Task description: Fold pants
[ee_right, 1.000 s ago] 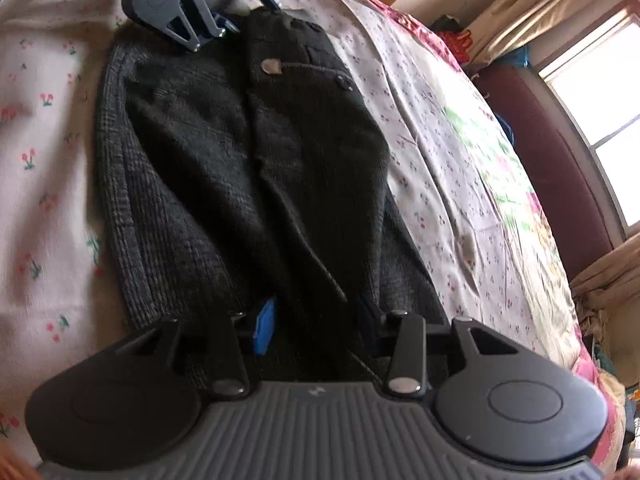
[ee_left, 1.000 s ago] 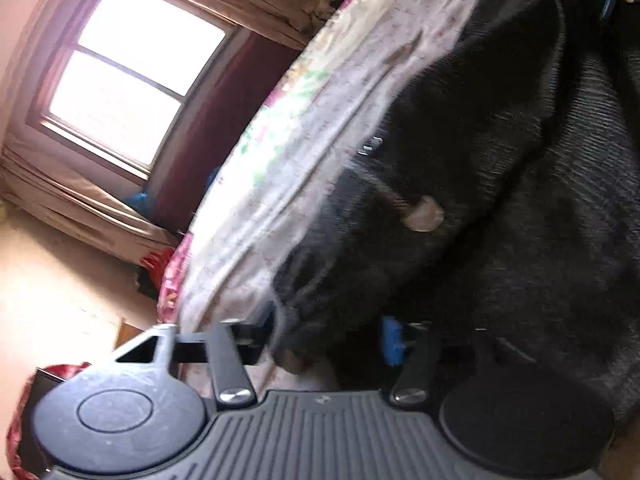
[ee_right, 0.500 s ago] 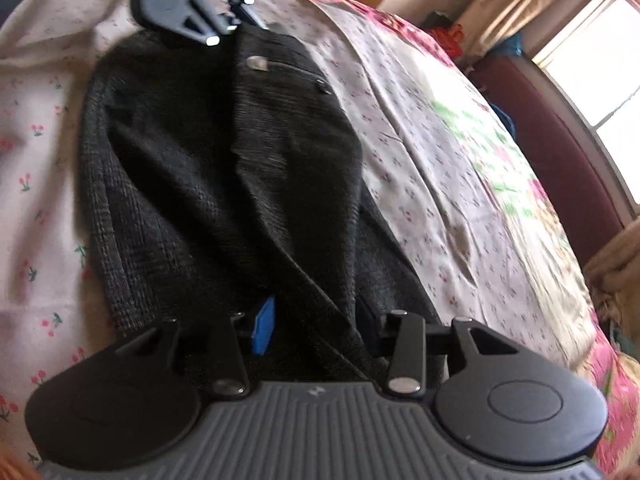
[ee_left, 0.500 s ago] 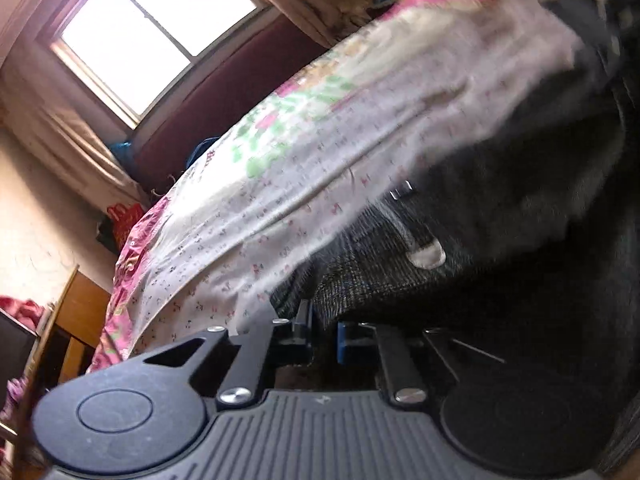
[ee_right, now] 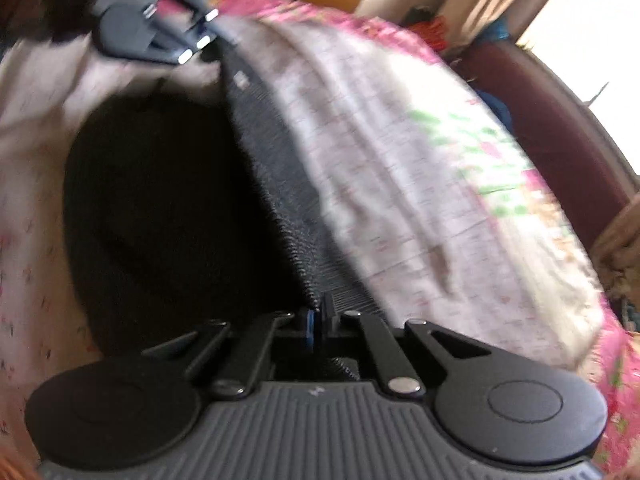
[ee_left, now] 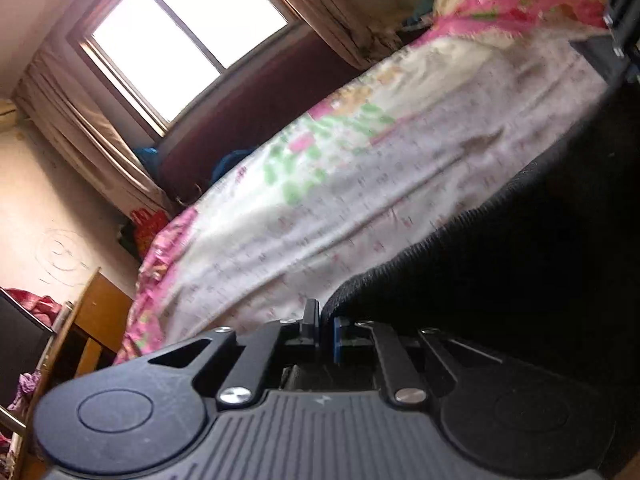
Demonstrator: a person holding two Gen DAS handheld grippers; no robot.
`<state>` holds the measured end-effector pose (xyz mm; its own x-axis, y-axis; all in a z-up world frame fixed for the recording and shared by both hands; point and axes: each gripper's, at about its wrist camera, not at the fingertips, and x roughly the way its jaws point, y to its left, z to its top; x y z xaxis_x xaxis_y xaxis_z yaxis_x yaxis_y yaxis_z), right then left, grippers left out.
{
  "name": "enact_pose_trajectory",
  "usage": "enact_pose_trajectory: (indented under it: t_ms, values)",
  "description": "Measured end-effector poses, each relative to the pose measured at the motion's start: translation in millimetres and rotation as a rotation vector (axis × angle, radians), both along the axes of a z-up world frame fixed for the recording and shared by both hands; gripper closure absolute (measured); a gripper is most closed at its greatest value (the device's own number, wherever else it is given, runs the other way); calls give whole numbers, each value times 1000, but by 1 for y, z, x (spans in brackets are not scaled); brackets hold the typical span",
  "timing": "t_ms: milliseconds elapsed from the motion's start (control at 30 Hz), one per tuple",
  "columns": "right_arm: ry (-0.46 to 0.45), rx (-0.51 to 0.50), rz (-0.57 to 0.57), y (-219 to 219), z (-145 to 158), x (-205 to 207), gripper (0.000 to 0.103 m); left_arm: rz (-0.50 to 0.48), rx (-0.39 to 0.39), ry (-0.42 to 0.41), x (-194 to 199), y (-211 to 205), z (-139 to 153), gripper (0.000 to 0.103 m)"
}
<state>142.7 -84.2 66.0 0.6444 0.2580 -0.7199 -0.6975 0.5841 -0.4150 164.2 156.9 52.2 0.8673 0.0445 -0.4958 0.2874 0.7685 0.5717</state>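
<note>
Bedspread (ee_right: 420, 184) below; both tongs (ee_left: 326, 334) (ee_right: 318, 322) pinch pants (ee_right: 280, 184).

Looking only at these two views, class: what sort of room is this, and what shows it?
Most likely a bedroom in a home. A bed with a floral sheet fills both views, a curtained window stands behind it, and wooden furniture sits alongside.
</note>
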Motion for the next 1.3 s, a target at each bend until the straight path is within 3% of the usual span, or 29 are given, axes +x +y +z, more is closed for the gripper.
enact_pose_trajectory:
  t_ms: [100, 200, 267, 400, 467, 567, 633, 767, 900, 1033, 1067, 1167, 1200, 1233, 1267, 1300]
  values:
    - [-112, 41, -43, -5, 39, -14, 101, 0, -12, -60, -14, 1, 22, 78]
    - [-187, 82, -44, -11, 58, -58, 102, -9, -29, -74, -46, 4, 29, 78]
    - [-136, 91, -32, -11, 43, -86, 102, -19, -23, -31, -69, 2, 13, 78]
    - [72, 22, -10, 0, -42, -121, 103, -6, 31, 105, -100, -3, -46, 78]
    - [114, -8, -11, 6, -65, -130, 103, 10, 29, 138, -110, -5, -62, 78]
    - [89, -5, 6, 11, -64, -140, 102, 56, 0, 129, -115, 2, -66, 77]
    - [49, -25, 35, 23, -59, -138, 91, 87, -16, 106, -113, 8, -65, 77]
    - [-12, -30, 109, 53, -56, -121, 78, 83, 13, 53, -117, 12, -65, 75]
    - [-32, 39, 167, 95, -54, -111, 64, 103, 39, 20, -125, 20, -68, 59]
    - [-124, 30, 271, 156, -62, -107, 43, 147, 11, 22, -126, 39, -72, 58]
    - [-151, 12, 294, 168, -69, -103, 43, 161, 2, 21, -127, 44, -72, 58]
    - [-271, -66, 337, 201, -84, -95, 46, 197, -46, 26, -133, 59, -69, 58]
    - [-284, -77, 331, 209, -88, -87, 57, 201, -53, 24, -135, 62, -68, 58]
    - [-253, -66, 303, 215, -88, -75, 73, 200, -58, 21, -136, 65, -67, 58]
    - [-175, -17, 256, 216, -82, -61, 78, 192, -63, 18, -137, 66, -66, 58]
    - [-64, 73, 189, 213, -70, -43, 88, 179, -69, 13, -137, 67, -65, 58]
